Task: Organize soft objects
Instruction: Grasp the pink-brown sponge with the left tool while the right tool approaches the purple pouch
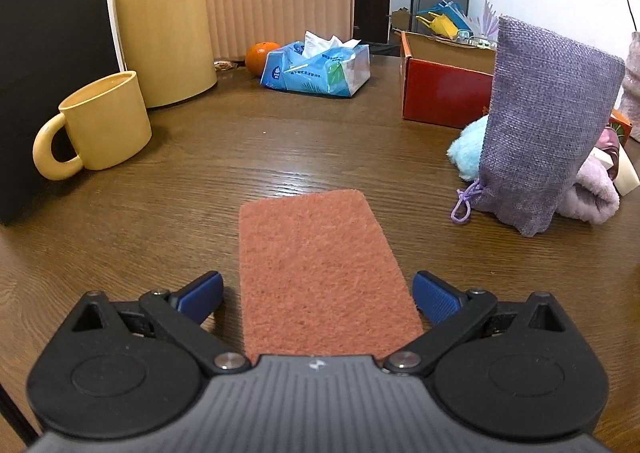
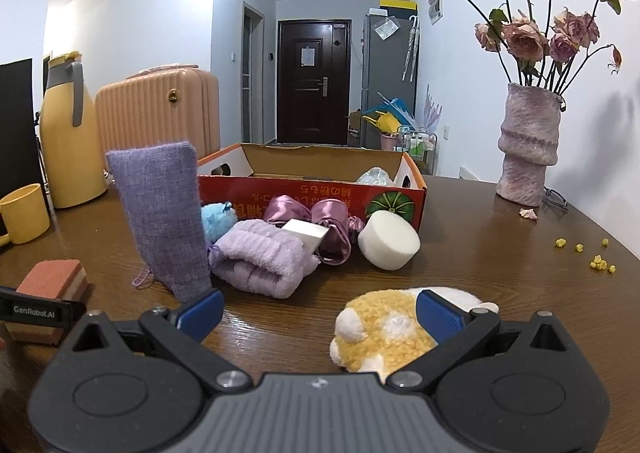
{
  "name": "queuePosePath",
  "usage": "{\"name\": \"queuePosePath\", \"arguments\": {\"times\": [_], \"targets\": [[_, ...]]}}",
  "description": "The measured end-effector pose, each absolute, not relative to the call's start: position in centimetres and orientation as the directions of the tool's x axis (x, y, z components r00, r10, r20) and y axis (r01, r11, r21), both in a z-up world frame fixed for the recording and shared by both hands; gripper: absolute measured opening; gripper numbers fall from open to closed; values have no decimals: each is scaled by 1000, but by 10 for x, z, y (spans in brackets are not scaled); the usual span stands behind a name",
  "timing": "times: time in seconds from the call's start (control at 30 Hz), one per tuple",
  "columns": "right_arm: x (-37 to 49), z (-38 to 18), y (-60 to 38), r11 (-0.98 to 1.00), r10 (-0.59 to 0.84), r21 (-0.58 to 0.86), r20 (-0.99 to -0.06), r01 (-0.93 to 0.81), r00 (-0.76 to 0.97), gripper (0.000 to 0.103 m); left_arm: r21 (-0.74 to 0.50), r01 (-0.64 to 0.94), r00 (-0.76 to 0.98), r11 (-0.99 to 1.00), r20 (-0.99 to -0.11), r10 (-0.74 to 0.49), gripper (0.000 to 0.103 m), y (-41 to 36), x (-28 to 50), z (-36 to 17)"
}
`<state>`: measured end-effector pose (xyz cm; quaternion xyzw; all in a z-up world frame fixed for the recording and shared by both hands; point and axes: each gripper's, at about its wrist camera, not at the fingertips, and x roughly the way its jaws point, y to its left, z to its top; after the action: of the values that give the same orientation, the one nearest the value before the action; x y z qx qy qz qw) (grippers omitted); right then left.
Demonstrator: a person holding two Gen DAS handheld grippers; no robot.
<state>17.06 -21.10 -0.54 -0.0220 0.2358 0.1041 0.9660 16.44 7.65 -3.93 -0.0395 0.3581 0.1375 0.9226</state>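
Now the orange sponge (image 1: 320, 277) lies untouched between the left gripper's (image 1: 319, 295) wide jaws.

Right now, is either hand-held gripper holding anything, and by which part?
Nothing is held. The left hand-held gripper straddles the orange sponge with open jaws; the right hand-held gripper is open.

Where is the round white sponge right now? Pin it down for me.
In the right wrist view the round white sponge lies on the wooden table, right of centre, just in front of the red cardboard box and beside the shiny purple satin pieces.
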Motion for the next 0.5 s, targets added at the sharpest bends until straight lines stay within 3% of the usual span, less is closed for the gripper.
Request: {"name": "queuePosePath", "arguments": {"times": [0.03,0.1,0.5], "targets": [[171,-6,-210,977,192,6,-460,-213,867,103,21,-282,706,959,-672,223,95,77,164,-39],[171,-6,-209,976,195,4,-459,-217,867,103,16,-275,711,961,-669,215,79,77,164,-39],[176,-12,-186,962,230,-23,-469,-272,853,103,-23,-234,769,972,-616,170,76,86,161,-32]]}}
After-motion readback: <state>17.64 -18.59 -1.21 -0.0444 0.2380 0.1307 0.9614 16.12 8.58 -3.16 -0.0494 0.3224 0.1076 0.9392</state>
